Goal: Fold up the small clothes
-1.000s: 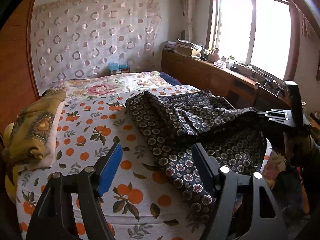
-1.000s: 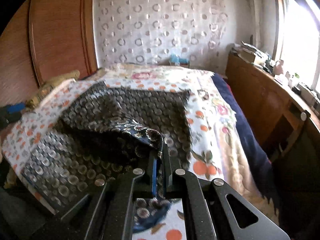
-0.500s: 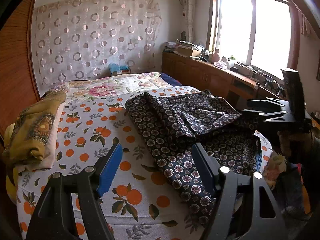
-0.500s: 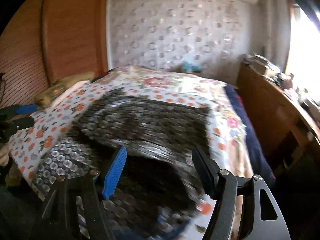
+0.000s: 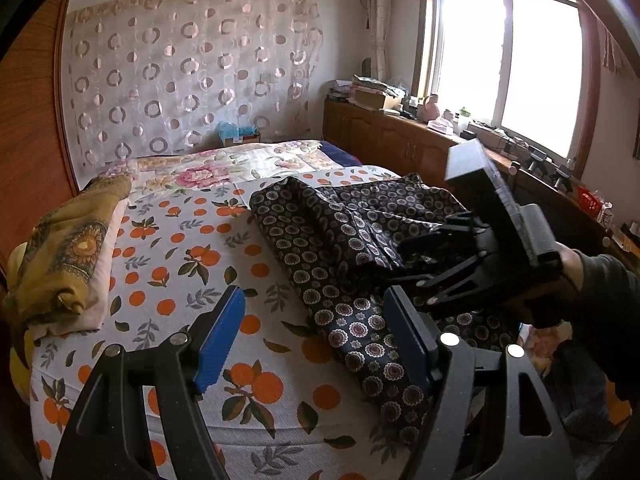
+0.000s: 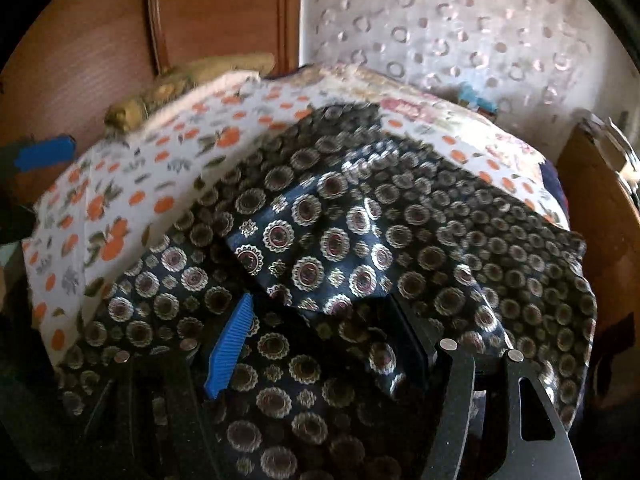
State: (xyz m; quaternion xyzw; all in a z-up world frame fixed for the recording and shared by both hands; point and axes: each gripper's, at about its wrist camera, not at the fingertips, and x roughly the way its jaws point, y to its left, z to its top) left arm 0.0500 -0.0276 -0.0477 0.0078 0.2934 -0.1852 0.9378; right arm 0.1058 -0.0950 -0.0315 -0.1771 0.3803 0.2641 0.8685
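Observation:
A dark navy garment with round floral medallions lies rumpled on the bed's right half, partly folded over itself. My left gripper is open and empty, held above the bed's near edge, left of the garment. My right gripper is open, low over the garment, with a folded flap of cloth lying between its spread fingers. It also shows in the left wrist view, reaching in from the right over the cloth.
The bed has an orange-print sheet. A folded yellow-brown cloth on a pillow lies at the left edge. A wooden headboard panel is at left. A long wooden cabinet with clutter runs under the window at right.
My right gripper opened and let go of the garment fold, then swung left and dropped low over the cloth. The fold now lies on the garment. My left gripper has hardly moved.

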